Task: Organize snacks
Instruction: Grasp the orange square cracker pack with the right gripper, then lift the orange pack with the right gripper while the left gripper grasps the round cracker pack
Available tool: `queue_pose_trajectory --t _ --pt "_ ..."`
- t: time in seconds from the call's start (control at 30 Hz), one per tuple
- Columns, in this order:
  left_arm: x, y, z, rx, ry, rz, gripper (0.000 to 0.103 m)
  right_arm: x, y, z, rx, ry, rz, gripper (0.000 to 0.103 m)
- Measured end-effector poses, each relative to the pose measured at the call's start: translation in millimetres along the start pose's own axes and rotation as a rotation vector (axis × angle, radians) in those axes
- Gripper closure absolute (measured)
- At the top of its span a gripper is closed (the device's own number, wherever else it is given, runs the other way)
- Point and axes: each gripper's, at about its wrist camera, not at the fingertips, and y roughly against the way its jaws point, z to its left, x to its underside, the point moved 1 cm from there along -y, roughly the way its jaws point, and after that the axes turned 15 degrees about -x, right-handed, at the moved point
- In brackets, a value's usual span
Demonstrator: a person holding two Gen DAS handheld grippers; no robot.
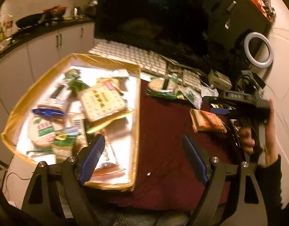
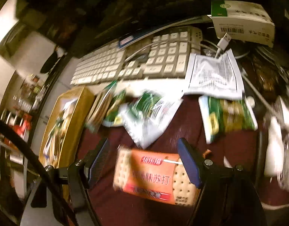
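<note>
The left gripper (image 1: 144, 162) hangs over the dark red table (image 1: 163, 150) with its blue-padded jaws spread wide and nothing between them; its left finger overlaps the near corner of the yellow-edged box (image 1: 137, 98), which already holds a heap of snack packets — a pale cracker pack (image 1: 102, 101) lies tilted on top, with green-and-white wrappers beside and under it. To the right of the box, on the bare cloth, lies the orange cracker packet (image 1: 207, 120), and the right hand (image 1: 261, 131) holds the other tool just above it. Seen from the right wrist, the right gripper (image 2: 144, 162) has its jaws open on either side of that orange cracker packet (image 2: 154, 177), which lies flat on the table; the right pad overlaps the packet's edge, but the pads do not appear to press on it. Beyond it sit blurred green snack bags (image 2: 148, 109) and another green packet (image 2: 229, 116), a white leaflet (image 2: 214, 75), the white keyboard (image 2: 137, 60) and a green-and-white carton (image 2: 242, 20).
</note>
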Motion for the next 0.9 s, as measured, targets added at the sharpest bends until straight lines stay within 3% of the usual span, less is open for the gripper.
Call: queue_pose_trajectory --t 0.27,0.37,0.5,0.57,0.6,0.73,0.9 --pt "-19 -24 -19 0.024 -0.038 0.064 0.019 46 5 24 -0.022 0.070 0.012 0.028" --pt "-26 -27 -25 0.014 -0.056 0.062 0.019 51 -10 35 0.122 0.146 -0.009 0.028" --pt "-43 -41 -40 -0.020 -0.120 0.052 0.019 64 -23 42 0.158 0.212 -0.018 0.033" --pt "-52 -51 -47 -0.032 -0.146 0.062 0.019 67 -23 41 0.207 0.250 -0.021 0.044" --pt "-56 -56 -48 -0.036 -0.150 0.073 0.019 68 -23 42 0.215 0.263 -0.022 0.044" --pt "-75 -81 -59 -0.030 -0.165 0.131 0.019 73 -21 39 0.210 0.261 -0.051 0.045" --pt "-110 -121 -84 -0.037 -0.178 0.207 0.019 75 -16 36 0.123 0.209 -0.092 0.045"
